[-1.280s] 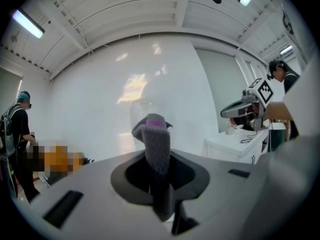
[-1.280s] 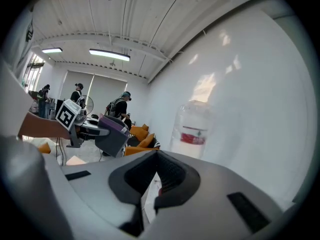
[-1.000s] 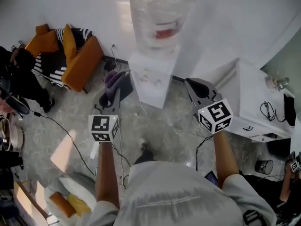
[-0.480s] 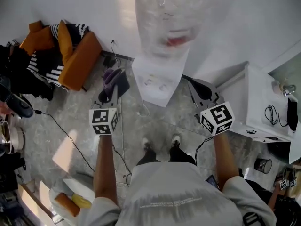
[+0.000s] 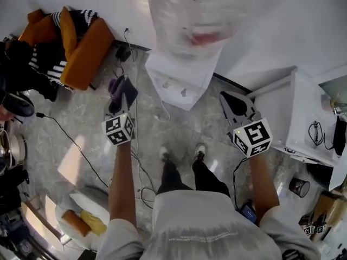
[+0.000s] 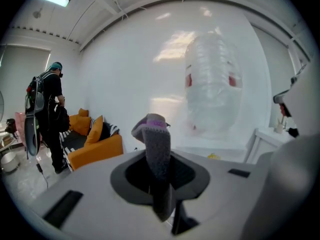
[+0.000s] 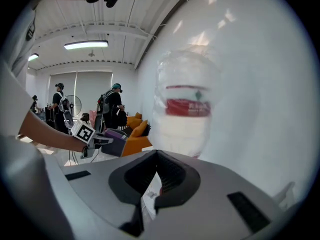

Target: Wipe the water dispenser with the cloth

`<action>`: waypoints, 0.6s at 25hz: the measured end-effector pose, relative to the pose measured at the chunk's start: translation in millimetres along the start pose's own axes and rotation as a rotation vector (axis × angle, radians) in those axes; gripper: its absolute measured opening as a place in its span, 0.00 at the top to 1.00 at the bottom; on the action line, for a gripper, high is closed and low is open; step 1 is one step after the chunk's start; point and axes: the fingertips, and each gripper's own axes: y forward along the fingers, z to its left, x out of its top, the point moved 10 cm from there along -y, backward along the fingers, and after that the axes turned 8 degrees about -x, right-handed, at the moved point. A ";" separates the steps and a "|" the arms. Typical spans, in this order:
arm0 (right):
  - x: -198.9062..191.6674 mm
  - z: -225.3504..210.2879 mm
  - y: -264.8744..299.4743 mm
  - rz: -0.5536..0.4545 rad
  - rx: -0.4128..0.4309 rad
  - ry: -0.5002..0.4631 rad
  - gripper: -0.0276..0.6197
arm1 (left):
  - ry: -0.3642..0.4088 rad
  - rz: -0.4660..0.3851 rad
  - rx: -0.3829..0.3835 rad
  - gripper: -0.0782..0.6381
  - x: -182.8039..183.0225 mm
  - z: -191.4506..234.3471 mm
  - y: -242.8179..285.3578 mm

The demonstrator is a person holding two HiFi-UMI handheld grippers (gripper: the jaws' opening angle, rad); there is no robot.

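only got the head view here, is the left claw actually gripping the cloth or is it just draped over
observer: gripped; the left gripper view shows the left claw shut on the cloth, which sticks up out of it.
operator: and the other one, holding anything
observer: no, in the right gripper view the right claw is shut with nothing in it.
operator: cloth touching anything yet
observer: no; the left gripper view shows the water dispenser standing apart, beyond the cloth.

The water dispenser [image 5: 181, 75] stands against the wall [image 5: 282, 26], sofa [image 5: 87, 53] to its left, cabinet [image 5: 293, 118] to its right.
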 end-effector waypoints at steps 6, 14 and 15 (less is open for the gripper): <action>-33.4 1.0 8.4 0.073 -0.023 0.012 0.94 | -0.014 0.086 -0.023 0.81 -52.1 0.6 53.3; -54.7 5.7 0.2 0.127 -0.073 0.034 0.94 | -0.013 0.079 -0.092 0.81 -51.8 -21.5 117.2; -55.7 5.6 -1.1 0.131 -0.078 0.033 0.94 | -0.010 0.080 -0.092 0.81 -51.1 -23.2 124.8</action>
